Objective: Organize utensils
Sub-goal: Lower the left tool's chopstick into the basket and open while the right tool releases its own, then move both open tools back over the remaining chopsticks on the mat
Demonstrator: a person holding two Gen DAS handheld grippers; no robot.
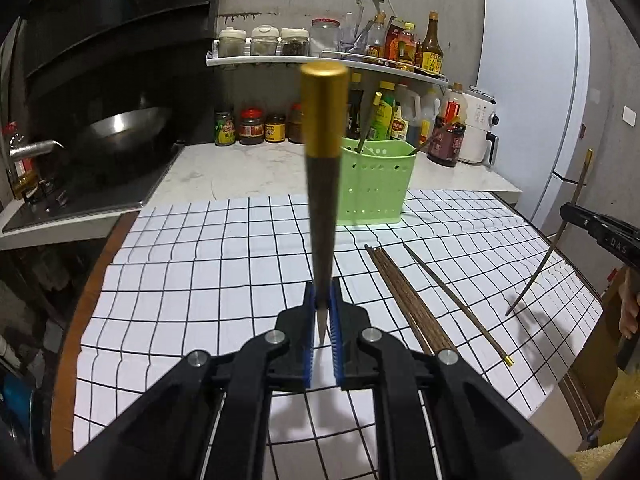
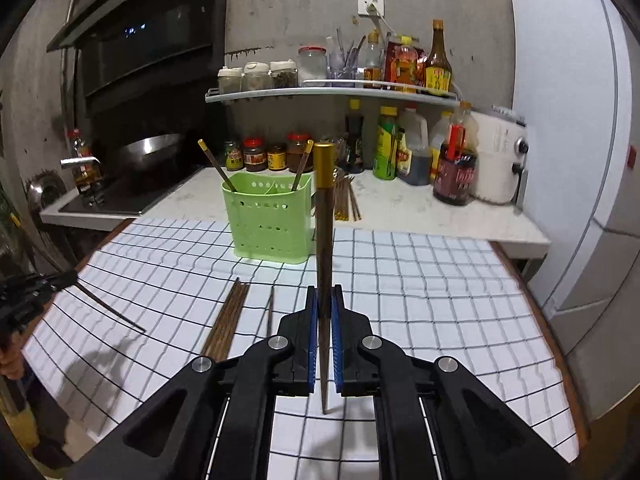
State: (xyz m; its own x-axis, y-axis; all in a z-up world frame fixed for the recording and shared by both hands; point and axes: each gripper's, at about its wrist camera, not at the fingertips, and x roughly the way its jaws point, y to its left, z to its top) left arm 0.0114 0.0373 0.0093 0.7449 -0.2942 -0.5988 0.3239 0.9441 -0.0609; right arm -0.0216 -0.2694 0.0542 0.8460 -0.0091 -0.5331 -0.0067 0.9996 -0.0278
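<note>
Two chopsticks are clamped upright, one in each of our grippers, left gripper (image 1: 323, 312) and right gripper (image 2: 325, 320); next we judge both need lowering into the green basket (image 2: 270, 220).

the cloth (image 2: 420, 300) looks like matt white fabric with a thin black grid, slightly wrinkled. the holder (image 2: 272, 220) is smooth green plastic with punched holes. each held chopstick (image 1: 322, 184) (image 2: 324, 264) has a dull dark shaft and a satin gold metal cap. the loose chopsticks (image 1: 404, 300) look like brown grained wood. the wok (image 1: 124, 124) is shiny metal, the counter (image 2: 400, 216) glossy pale marble-like stone, the wall (image 2: 288, 8) rough grey concrete.
</note>
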